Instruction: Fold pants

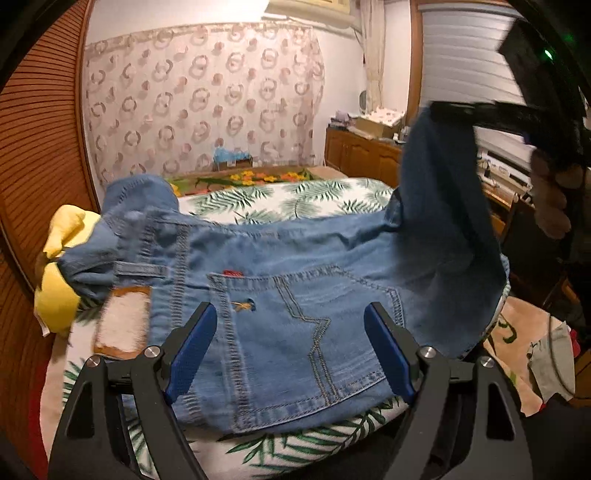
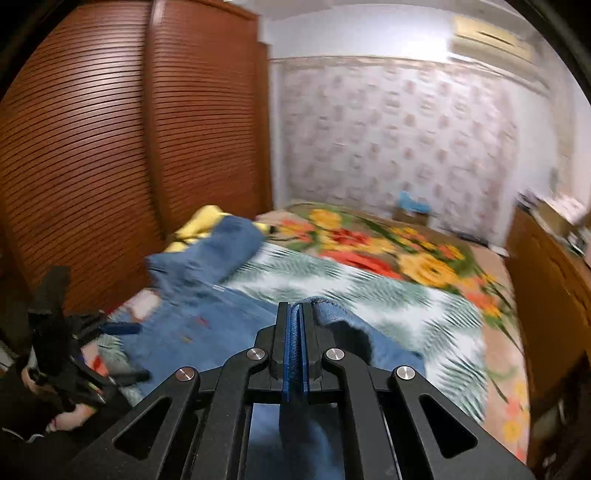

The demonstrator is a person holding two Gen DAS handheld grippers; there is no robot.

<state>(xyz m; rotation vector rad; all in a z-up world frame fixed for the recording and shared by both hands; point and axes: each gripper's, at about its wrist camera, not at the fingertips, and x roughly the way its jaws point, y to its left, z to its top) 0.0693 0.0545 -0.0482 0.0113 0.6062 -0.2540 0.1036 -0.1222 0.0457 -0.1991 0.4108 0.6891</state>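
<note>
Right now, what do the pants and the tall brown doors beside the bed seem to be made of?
The pants look like light blue denim, thin and soft: orange-brown topstitching, a stitched back pocket, a small red tab, and cloth that drapes where the right gripper lifts it.

The brown doors look like wood or wood veneer, semi-gloss: even horizontal slats with light glinting on them. Laminate is possible.

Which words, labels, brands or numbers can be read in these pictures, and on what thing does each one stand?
No text can be read.
Red tab at the back pocket of the jeans: too small to read.
Waistband patch on the jeans: blurred pale, with no legible print.
Air conditioner on the wall: no readable marking.
Boxes on the wooden cabinet: too small and blurred.
The right wrist view is motion-blurred throughout.
</note>
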